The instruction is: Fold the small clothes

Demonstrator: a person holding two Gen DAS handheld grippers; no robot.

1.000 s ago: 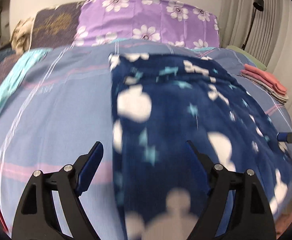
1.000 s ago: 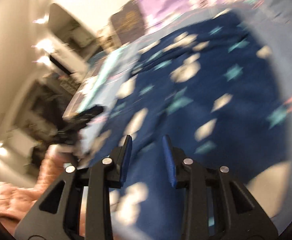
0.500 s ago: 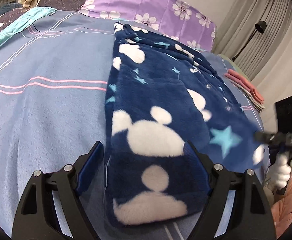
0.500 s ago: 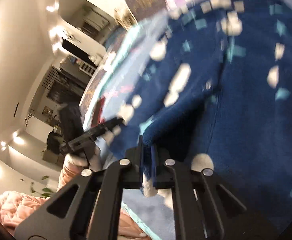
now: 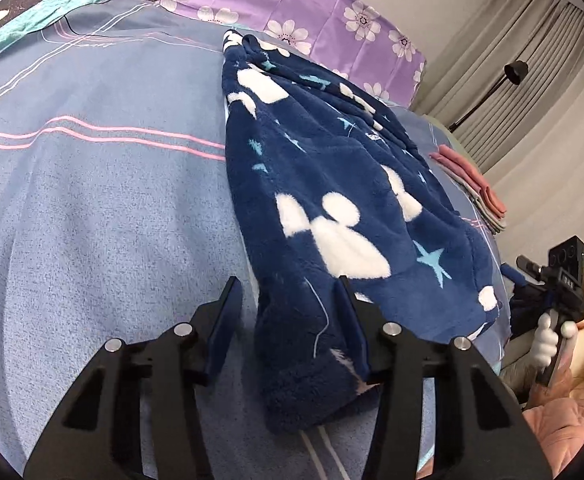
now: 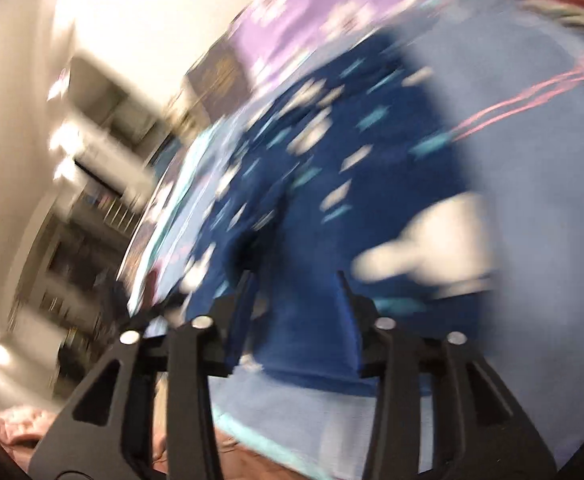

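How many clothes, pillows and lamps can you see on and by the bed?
Navy fleece garment: 1
Pile of folded pink clothes: 1
Purple flowered pillow: 1
Black lamp: 1
Total: 4

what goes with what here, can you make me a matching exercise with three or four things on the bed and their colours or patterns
Things:
1. fleece garment
2. pillow
3. folded stack
4. bedspread

Descriptions:
a. purple with white flowers
b. light blue with pink stripes
c. navy with white shapes and pale blue stars
d. pink layers over grey ones

Pairs: 1-c, 2-a, 3-d, 4-b
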